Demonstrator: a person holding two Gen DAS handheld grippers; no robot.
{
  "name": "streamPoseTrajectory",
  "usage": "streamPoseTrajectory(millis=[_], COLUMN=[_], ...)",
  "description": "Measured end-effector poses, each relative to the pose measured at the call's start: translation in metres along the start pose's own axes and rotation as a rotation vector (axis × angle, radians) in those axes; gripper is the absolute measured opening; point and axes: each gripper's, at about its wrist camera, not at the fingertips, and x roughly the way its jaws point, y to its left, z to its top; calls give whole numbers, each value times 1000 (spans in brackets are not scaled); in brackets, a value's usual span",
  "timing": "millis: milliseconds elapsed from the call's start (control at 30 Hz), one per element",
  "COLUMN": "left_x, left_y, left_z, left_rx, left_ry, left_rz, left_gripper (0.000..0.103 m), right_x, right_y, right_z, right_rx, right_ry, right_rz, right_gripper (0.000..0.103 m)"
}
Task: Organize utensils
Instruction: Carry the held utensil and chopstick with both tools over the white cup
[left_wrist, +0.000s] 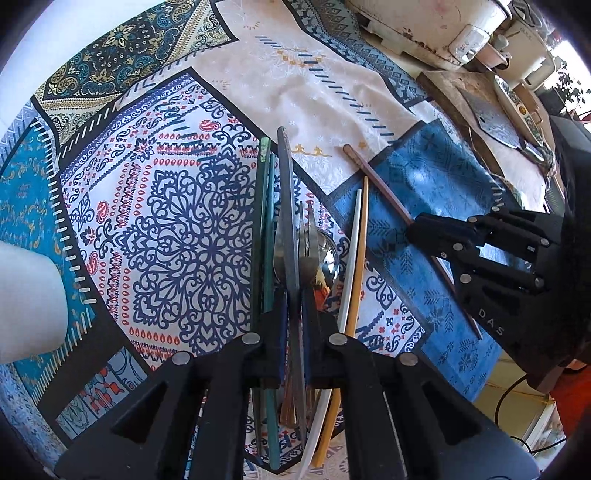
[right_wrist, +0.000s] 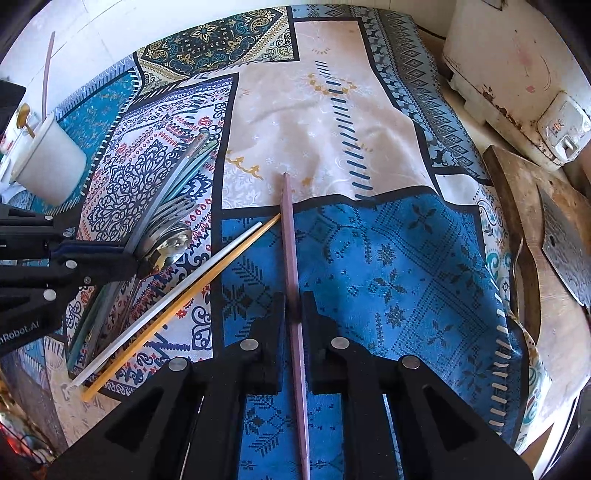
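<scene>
Your left tool (left_wrist: 294, 295) is clamped on a grey flat utensil handle (left_wrist: 286, 192) that points to 12 o'clock, with spoons (left_wrist: 325, 254) and green chopsticks (left_wrist: 266, 206) bunched alongside it on the patterned surface (left_wrist: 177, 236). Your right tool (right_wrist: 294, 306) pinches a purple chopstick (right_wrist: 290, 236) lying toward 12. At its 9 o'clock lie a white chopstick (right_wrist: 192, 280) and a yellow chopstick (right_wrist: 207, 284); a white cup (right_wrist: 48, 166) stands at 10.
</scene>
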Motion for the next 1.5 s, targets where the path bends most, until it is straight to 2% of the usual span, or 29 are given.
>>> streamPoseTrajectory(millis=[167,333,600,900,1100,1500], left_x=[-15,-32,-65,-101,-128,-192], left_y=[10,13,23,36,53,110], left_z=[-11,-21,-29,-33,-37,-61], left_rx=[1,3,-60,-123,-190,-354], left_ry=[-32,-80,-188,-315,-400,-562], left_rz=[-19,-10,6,57,75,193], left_gripper=[4,4,4,4,4,4], right_x=[-3,-10,-37,-80,-112,-138], right_y=[-15,-20,-22,-11,11,89], right_z=[-1,-6,-2,17,41,100], right_rx=[67,95,129,95,49,-86], right_ry=[10,-6,-83,-212,-322,-463], right_rz=[86,108,145,174,224,334], right_gripper=[6,6,6,6,6,6])
